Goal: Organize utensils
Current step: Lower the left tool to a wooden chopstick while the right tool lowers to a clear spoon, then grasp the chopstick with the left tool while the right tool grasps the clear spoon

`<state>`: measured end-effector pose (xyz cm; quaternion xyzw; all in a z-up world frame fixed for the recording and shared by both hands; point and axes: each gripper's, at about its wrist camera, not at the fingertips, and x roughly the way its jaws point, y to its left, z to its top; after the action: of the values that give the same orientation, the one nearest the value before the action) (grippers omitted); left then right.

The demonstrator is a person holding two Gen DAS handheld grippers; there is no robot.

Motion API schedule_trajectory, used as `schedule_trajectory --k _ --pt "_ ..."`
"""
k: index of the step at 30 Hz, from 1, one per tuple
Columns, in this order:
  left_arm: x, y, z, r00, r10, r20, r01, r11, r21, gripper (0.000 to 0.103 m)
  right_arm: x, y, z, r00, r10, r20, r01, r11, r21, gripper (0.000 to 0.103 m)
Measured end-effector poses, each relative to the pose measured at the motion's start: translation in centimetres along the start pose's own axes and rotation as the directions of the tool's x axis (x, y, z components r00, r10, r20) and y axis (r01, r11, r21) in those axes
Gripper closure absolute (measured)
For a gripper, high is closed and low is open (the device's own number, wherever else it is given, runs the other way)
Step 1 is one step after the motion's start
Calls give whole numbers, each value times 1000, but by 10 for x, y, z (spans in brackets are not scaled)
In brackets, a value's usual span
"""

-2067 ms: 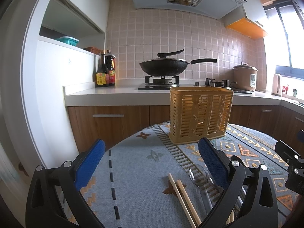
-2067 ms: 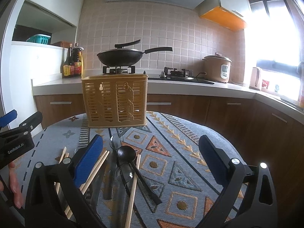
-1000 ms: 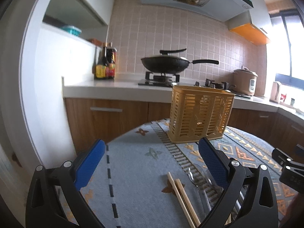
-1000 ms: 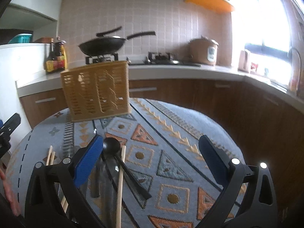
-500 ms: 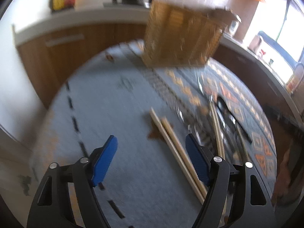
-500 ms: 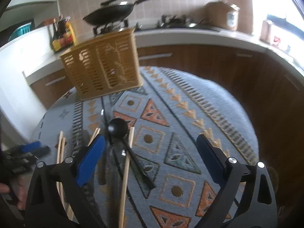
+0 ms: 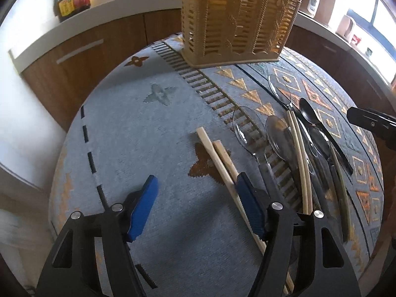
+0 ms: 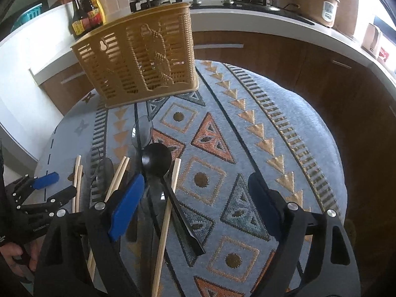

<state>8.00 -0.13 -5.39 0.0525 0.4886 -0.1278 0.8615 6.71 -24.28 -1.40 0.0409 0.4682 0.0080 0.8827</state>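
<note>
Both our tools have tipped down from the kitchen view toward the desk, jaws just narrowing yet gripping nothing. The left tool hangs over bare cloth, its right pad just beside the pair of chopsticks near the desk's left edge. The right tool straddles the black spoon and a single chopstick. The basket stands empty at the far edge; we judge the first pickups are imminent.
</note>
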Motion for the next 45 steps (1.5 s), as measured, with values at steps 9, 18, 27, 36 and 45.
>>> schedule_trajectory --k 9,18,27,36,45 --pt "0 -1 3 995 -4 -100 4 1000 8 39 6 0 2 1000 -4 -21 3 1000 -25 22" --pt "3 -9 13 988 28 -153 -20 998 53 47 3 8 30 1000 15 -8 -16 997 -76 23" --pt "-2 8 17 990 35 -133 -26 997 67 91 52 42 74 961 168 -218 -187 980 -69 41" --pt "2 22 24 986 -74 -150 105 972 210 92 99 65 81 919 138 -368 -167 985 -48 56" --pt "26 24 54 963 -80 -256 133 971 198 87 111 96 76 927 -24 -374 -42 985 -167 73"
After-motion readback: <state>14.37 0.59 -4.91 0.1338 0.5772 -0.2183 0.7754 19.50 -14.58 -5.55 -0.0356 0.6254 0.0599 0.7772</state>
